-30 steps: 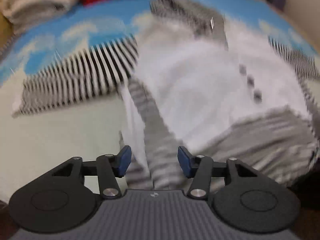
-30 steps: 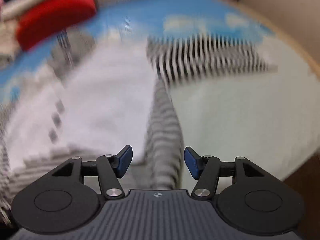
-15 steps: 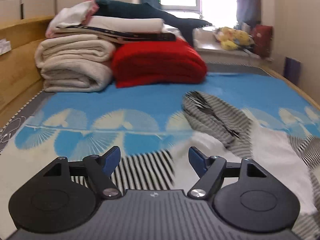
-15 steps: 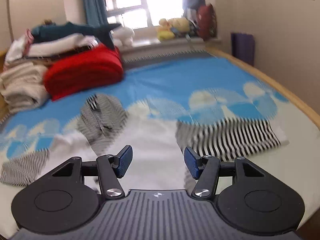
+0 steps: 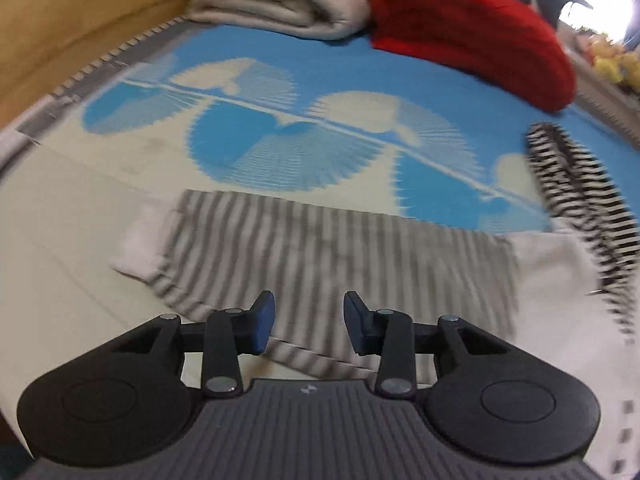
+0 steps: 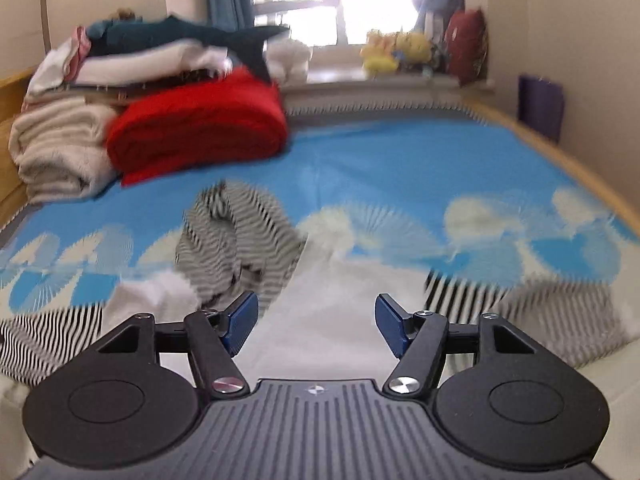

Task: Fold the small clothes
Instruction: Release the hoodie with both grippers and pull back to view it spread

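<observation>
- Left wrist view: the left tongs (image 5: 309,322), just narrowed but still parted with nothing gripped, hang over the garment's striped sleeve (image 5: 332,256), whose white cuff (image 5: 136,248) lies flat on the bed (image 5: 60,280).
- Right wrist view alone shows the right tongs (image 6: 316,326), gaping and empty, above the white body of the garment (image 6: 332,304); its far sleeve is cut off by blur.
- Beyond, open blue bedspread reaches the red blanket (image 6: 200,136) and window (image 6: 340,0).

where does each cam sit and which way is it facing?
Left wrist: on the left gripper, aimed down at the garment's striped sleeve on the bed; only its own open fingers show.
Right wrist: on the right gripper, facing up the bed toward the window; only its open fingers show.
Shared: garment, red blanket, beige towels.
</observation>
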The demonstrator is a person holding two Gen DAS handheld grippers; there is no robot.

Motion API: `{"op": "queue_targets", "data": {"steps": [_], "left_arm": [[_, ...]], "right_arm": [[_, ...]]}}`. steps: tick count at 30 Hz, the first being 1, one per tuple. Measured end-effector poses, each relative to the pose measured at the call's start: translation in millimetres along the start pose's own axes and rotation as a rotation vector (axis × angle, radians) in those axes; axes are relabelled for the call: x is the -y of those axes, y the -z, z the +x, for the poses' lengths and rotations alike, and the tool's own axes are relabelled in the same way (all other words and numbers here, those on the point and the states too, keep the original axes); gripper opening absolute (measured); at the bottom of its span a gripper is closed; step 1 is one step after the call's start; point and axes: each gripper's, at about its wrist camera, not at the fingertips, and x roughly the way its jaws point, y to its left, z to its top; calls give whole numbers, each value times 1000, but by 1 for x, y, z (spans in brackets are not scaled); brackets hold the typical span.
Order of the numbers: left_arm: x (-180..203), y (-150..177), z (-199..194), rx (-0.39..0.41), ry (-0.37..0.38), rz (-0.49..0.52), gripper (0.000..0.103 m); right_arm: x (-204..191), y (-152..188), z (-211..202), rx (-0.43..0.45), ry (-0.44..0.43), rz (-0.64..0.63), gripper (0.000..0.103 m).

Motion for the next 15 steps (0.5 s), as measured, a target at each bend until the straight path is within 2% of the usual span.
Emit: {"op": "queue_targets", "data": {"steps": [1,3,6,9,12,15], "left_arm": [[-5,0,3,-3,-7,-3,42],[-14,-2,11,-10,-12,-5,42],[-26,1,24,-14,-37,-4,42],[-48,7,38,-39,-23,-59,43],[-76,9,49,-61,8,-198,45],[-116,7,60,-70,40,-400,49]], "right_arm": [[-2,2,8,-55,-1,45,61],[-2,1,14,-80,-60,137,59],[-11,-6,22,-70,-72,129,57],[-19,-10,34,-73,-67,113,57],[-24,-9,43,-96,-80,101,57],[-28,-13,48,-102,-100,85,58]]}}
